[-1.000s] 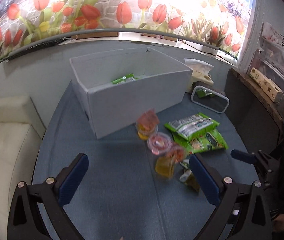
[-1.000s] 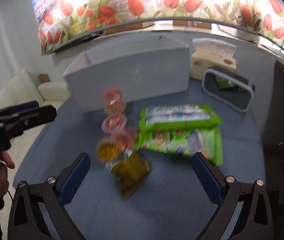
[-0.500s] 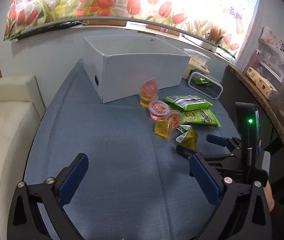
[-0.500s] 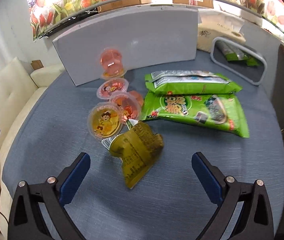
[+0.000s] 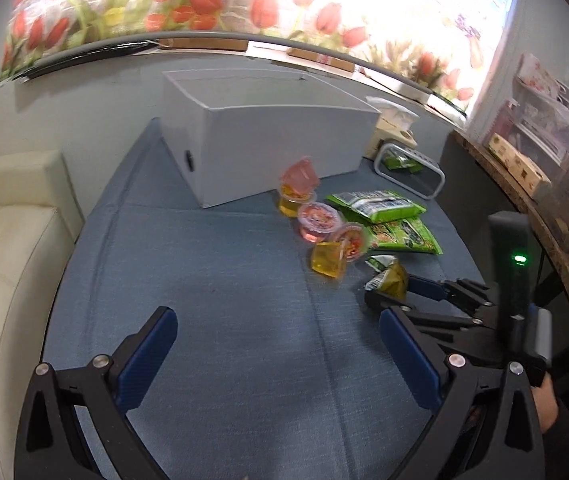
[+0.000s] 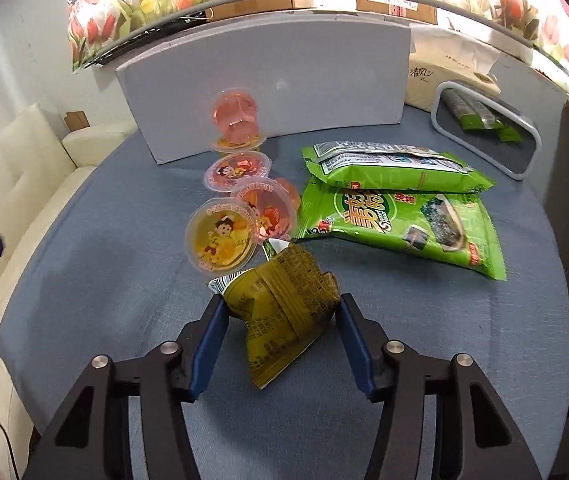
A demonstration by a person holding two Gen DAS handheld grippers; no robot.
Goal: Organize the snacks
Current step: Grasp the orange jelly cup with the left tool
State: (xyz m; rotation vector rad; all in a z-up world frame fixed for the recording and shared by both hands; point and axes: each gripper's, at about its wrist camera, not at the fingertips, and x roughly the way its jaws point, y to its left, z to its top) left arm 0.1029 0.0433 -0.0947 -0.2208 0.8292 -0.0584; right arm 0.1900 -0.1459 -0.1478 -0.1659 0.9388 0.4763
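Observation:
An olive-yellow snack pouch [image 6: 282,312] lies on the blue table, between the blue pads of my right gripper [image 6: 280,312], whose jaws touch its two sides. The pouch [image 5: 388,280] and the right gripper [image 5: 400,292] also show in the left wrist view. Several jelly cups [image 6: 222,240] cluster just beyond, with two green snack bags [image 6: 396,216] to their right. A white box [image 6: 264,92] stands behind them. My left gripper [image 5: 276,352] is open and empty above bare cloth, left of the snacks.
A tissue box [image 6: 448,76] and a white-framed mirror [image 6: 488,132] stand at the back right. A cream sofa [image 5: 0,248] borders the table's left edge. Shelves with clutter [image 5: 544,148] line the right wall.
My right gripper has moved forward and down and closed in from wide open onto the olive pouch. My left gripper has pulled back from the box and stays open.

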